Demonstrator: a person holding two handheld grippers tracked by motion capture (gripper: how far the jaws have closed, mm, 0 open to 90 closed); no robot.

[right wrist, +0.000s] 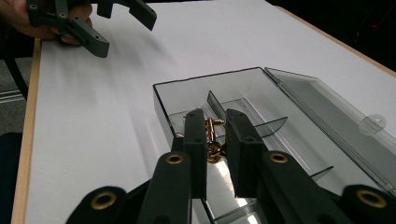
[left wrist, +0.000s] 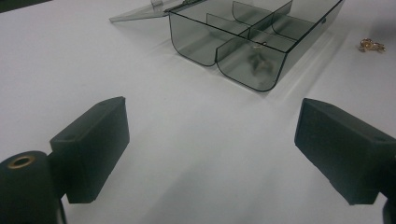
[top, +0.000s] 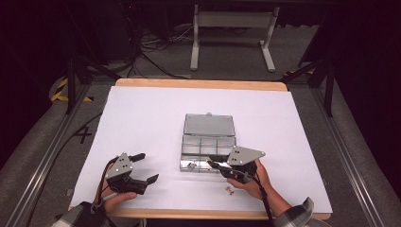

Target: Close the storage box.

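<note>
High view sets the white counter [top: 142, 118] against dark floor, its wooden edge showing along the far and near sides. From 9 o'clock to about 11 o'clock the sheet lies bare, giving wide room to move. The left claw [top: 145, 168] sits near 7 o'clock, close to the near edge, its jaws spread wide with nothing between them. At the centre stands the clear box [top: 208, 146], a smoky transparent tray split by thin walls into several compartments, its lid [top: 209, 125] folded back flat toward 12 o'clock. The right claw [top: 213, 164] reaches in from 5 o'clock over the box's near row, jaws nearly together. Just beside that hand, toward 6 o'clock, a small gold piece [top: 230, 190] lies loose on the sheet. From 1 o'clock to 4 o'clock the sheet is again open up to its right edge.

Left gripper view looks low across the sheet, and shows the box's rounded corners [left wrist: 243, 74] and a glint of metal inside one near compartment [left wrist: 258, 63], with the loose gold piece [left wrist: 371, 45] off at 2 o'clock.

Right gripper view gives what the others cannot: the narrow jaws are closed on a gold clasp-like fitting [right wrist: 214, 140], pinched between the pads just above a compartment by the box's near wall [right wrist: 161, 112]. The lid's small latch tab [right wrist: 373, 123] shows at 3 o'clock, and the open left claw [right wrist: 119, 23] at 11 o'clock.
</note>
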